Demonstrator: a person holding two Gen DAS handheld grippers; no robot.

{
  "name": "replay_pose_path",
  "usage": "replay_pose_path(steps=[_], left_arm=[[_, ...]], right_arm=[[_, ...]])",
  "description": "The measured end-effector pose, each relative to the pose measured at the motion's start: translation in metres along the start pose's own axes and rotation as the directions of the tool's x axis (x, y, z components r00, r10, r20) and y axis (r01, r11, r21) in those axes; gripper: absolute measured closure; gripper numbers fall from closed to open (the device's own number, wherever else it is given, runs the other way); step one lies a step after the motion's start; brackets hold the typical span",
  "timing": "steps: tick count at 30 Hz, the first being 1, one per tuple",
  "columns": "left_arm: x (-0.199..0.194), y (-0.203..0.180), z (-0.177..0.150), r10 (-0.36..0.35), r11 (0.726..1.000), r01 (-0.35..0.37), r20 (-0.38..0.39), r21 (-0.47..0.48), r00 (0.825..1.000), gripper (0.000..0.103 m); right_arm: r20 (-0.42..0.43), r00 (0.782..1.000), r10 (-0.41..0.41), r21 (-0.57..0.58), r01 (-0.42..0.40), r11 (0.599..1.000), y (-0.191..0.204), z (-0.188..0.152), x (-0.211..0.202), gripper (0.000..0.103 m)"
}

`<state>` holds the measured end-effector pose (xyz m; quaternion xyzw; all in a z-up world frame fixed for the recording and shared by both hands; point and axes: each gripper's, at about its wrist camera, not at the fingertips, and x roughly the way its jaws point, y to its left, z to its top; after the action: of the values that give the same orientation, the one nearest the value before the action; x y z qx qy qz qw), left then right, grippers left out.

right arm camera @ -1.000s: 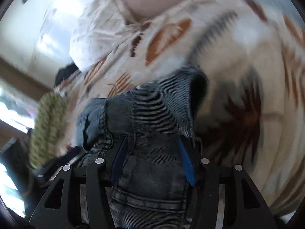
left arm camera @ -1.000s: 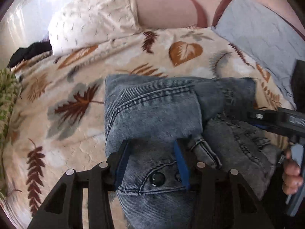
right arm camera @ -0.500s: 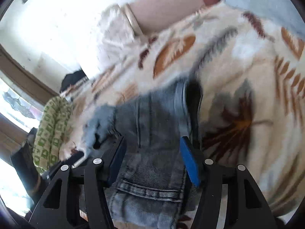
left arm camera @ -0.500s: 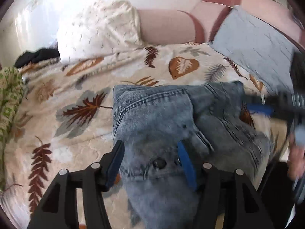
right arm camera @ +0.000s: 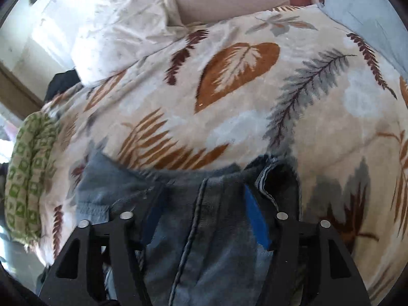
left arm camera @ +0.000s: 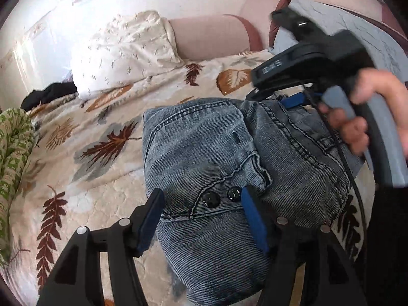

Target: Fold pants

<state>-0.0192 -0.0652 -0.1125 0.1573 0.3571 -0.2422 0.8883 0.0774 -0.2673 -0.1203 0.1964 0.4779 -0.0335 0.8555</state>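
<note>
Blue denim pants [left arm camera: 204, 153] lie folded into a thick bundle on the leaf-patterned bedspread [left arm camera: 97, 153]. My left gripper [left arm camera: 201, 204] is open, its blue-padded fingers astride the waistband with two black buttons. The right gripper [left arm camera: 293, 102] shows in the left wrist view at the bundle's far right edge, held by a hand. In the right wrist view the right gripper [right arm camera: 204, 204] is open over the pants [right arm camera: 204, 229], with denim filling the space between its fingers.
A white pillow [left arm camera: 122, 51] and a pink headboard [left arm camera: 211, 35] are at the back. A grey-blue pillow [left arm camera: 357, 33] is at the back right. A green patterned cloth [left arm camera: 12, 165] lies at the left edge, dark clothing [left arm camera: 48, 94] behind it.
Both grippers have pulled back and up from the folded pants. The right gripper has swung up and toward the far side of the bundle. The bundle stays on the bed.
</note>
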Motion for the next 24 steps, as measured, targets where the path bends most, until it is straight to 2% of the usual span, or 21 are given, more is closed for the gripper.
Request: replay_pose_path(steps=[2,3,5,6,9,11,14,16,20,22,24], left_arm=[[0.0,0.004,0.001,-0.019,0.999,0.019,-0.007,-0.027,1.0,0.035],[0.0,0.012,0.004,-0.049,0.996,0.048,-0.022,-0.069,0.999,0.033],[-0.003,0.032,0.01,-0.133,0.978,0.122,-0.059,-0.172,0.989,0.032],[-0.007,0.039,0.013,-0.143,0.972,0.131,-0.05,-0.193,0.988,0.032],[-0.023,0.051,0.033,-0.033,0.987,0.034,0.01,-0.154,0.999,0.032],[-0.024,0.056,0.05,-0.017,0.988,0.021,0.03,-0.154,0.999,0.031],[-0.005,0.06,0.073,0.022,0.987,-0.025,-0.022,-0.159,1.0,0.029],[0.015,0.061,0.081,0.033,0.985,-0.042,-0.058,-0.17,0.998,0.029],[0.049,0.055,0.072,0.042,0.984,-0.068,-0.155,-0.165,0.987,0.029],[0.063,0.052,0.061,0.047,0.985,-0.081,-0.215,-0.152,0.975,0.027],[0.069,0.055,0.053,0.03,0.981,-0.071,-0.224,-0.179,0.974,0.019]], right_arm=[[-0.021,0.999,-0.03,-0.006,0.03,1.0,-0.002,0.004,0.01,0.033],[-0.021,0.999,-0.032,-0.01,0.032,0.999,-0.002,0.005,0.011,0.032],[0.001,1.0,-0.02,-0.012,0.02,1.0,-0.001,0.005,0.003,0.034],[0.03,1.0,0.008,-0.002,-0.008,1.0,-0.003,0.004,-0.007,0.036],[0.125,0.987,0.103,0.018,-0.106,0.994,-0.01,-0.007,-0.047,0.036],[0.168,0.978,0.121,-0.002,-0.123,0.992,-0.01,-0.02,-0.078,0.036],[0.179,0.976,0.122,-0.068,-0.112,0.991,0.001,-0.045,-0.109,0.036],[0.163,0.982,0.099,-0.097,-0.084,0.992,0.011,-0.06,-0.114,0.036],[0.103,0.993,0.056,-0.132,-0.042,0.99,0.024,-0.089,-0.099,0.036],[0.064,0.997,0.033,-0.155,-0.023,0.988,0.026,-0.103,-0.083,0.036],[0.036,0.999,0.007,-0.165,-0.001,0.986,0.024,-0.115,-0.065,0.035]])
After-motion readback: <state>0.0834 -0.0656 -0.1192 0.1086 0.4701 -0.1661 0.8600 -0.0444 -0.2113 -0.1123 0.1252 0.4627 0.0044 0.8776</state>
